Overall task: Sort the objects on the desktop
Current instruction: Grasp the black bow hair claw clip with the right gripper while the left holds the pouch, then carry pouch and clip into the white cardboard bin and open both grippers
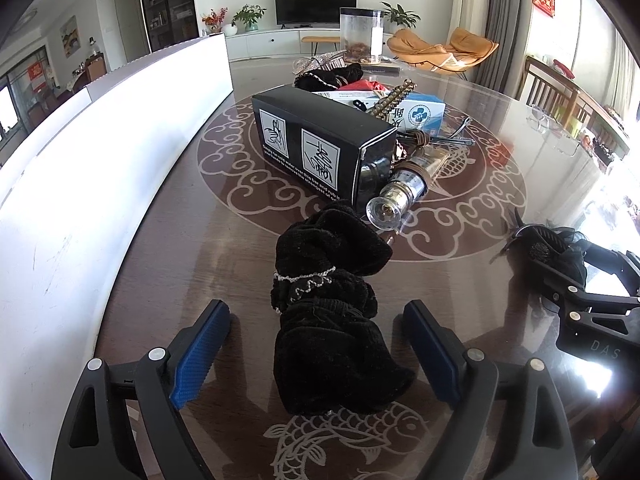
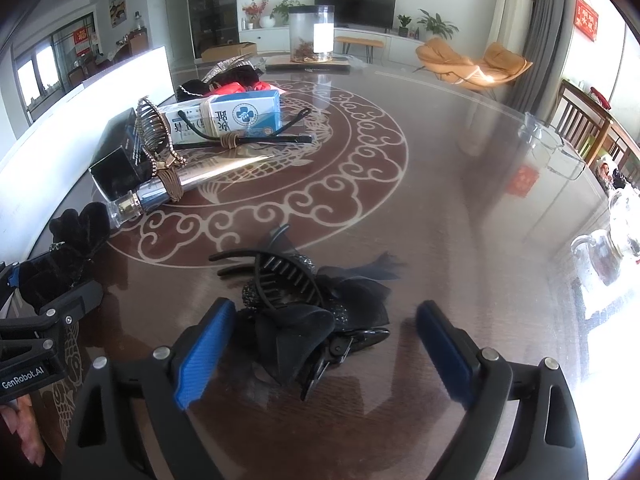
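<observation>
While both lie untouched, crumpled black velvet scrunchie (image 1: pixel 324 312) between parted left gripper (image 1: pixel 316 350), black bow clip (image 2: pixel 308 320) between parted right gripper (image 2: pixel 326 350).

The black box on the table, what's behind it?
Behind the black box lie a blue-and-white carton, a beaded comb and black fabric. The box hides their lower parts.

A glossy dark-brown table (image 2: pixel 460 208) with pale cloud and fish patterns carries a black velvet scrunchie (image 1: pixel 332 320), a black bow hair claw (image 2: pixel 312 320), a black box (image 1: pixel 320 140), a blue-and-white carton (image 2: pixel 244 114) and a clear jar (image 2: pixel 312 34).
</observation>
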A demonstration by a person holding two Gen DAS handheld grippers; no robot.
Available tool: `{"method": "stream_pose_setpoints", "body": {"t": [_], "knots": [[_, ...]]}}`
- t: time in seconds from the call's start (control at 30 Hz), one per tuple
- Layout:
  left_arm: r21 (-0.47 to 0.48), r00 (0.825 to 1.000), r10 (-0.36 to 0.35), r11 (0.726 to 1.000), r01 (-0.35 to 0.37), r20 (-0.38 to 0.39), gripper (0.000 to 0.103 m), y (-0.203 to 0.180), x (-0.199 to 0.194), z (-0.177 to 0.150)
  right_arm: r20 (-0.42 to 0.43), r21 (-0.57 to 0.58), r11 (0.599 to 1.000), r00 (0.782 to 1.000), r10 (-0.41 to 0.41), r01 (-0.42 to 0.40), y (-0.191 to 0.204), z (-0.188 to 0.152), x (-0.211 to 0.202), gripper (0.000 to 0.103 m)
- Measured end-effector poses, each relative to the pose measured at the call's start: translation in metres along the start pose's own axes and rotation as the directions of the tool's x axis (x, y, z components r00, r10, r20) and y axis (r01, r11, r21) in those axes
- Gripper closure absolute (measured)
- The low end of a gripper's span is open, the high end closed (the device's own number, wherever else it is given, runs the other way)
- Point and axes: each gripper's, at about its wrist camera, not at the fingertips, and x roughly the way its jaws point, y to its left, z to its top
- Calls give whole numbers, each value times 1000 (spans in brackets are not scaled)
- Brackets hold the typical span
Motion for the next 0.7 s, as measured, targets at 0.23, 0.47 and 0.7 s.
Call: {"method": "stream_pose_setpoints", "body": {"t": [0.23, 0.47, 0.7], "knots": [[4, 1000, -9, 1000, 9, -22, 0, 0, 3, -1, 2, -3, 1000, 1000, -3, 3, 1, 0, 0, 11], [51, 999, -40, 998, 39, 12, 50, -6, -8, -1, 19, -63, 994, 996, 89, -87, 4, 1, -3, 37], [89, 992, -124, 989, 121, 31, 67, -17, -42, -8, 4, -10, 983, 983, 182, -182, -17, -2, -30, 37]]}}
